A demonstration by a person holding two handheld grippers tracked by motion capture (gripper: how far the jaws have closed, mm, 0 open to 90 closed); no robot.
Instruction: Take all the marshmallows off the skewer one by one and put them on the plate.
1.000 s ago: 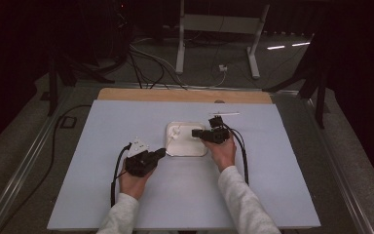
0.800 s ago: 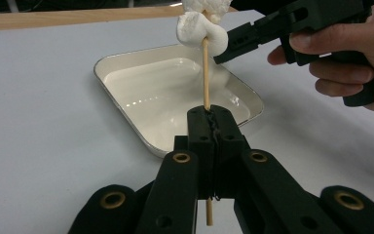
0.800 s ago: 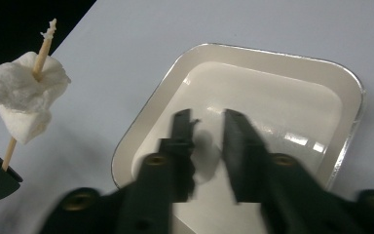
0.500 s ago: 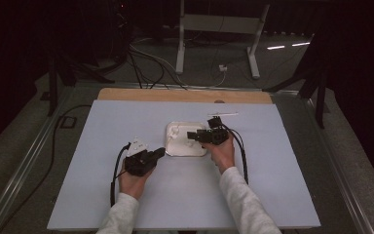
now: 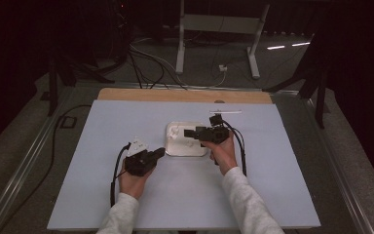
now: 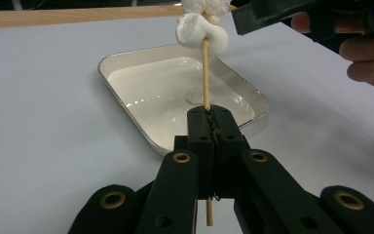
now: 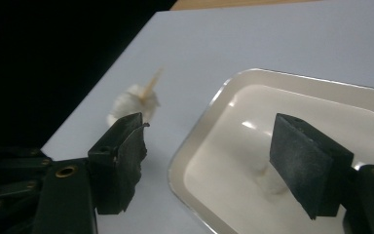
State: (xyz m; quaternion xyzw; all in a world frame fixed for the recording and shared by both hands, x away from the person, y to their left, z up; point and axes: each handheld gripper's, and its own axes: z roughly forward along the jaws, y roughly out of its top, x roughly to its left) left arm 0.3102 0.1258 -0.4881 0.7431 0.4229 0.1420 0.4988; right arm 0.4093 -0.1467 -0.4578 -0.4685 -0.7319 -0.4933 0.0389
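Nearest, the left gripper [image 6: 209,127] is clamped on a wooden skewer [image 6: 205,73] that stands upright, marshmallows [image 6: 200,28] at its top. Beyond lies the white tray [image 6: 126,114], mid-table with bare room around. The right gripper [image 7: 209,161], its jaws just opening and empty, hovers over the tray.

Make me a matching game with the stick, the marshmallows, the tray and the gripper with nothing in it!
Things:
1. wooden skewer
2. marshmallows
3. white tray
4. right gripper

Where or how:
A. jaws apart, nothing between them
B. threaded on the upper part of the stick
C. lying flat on the table
D. clamped upright in the left gripper

Pairs: 1-D, 2-B, 3-C, 4-A
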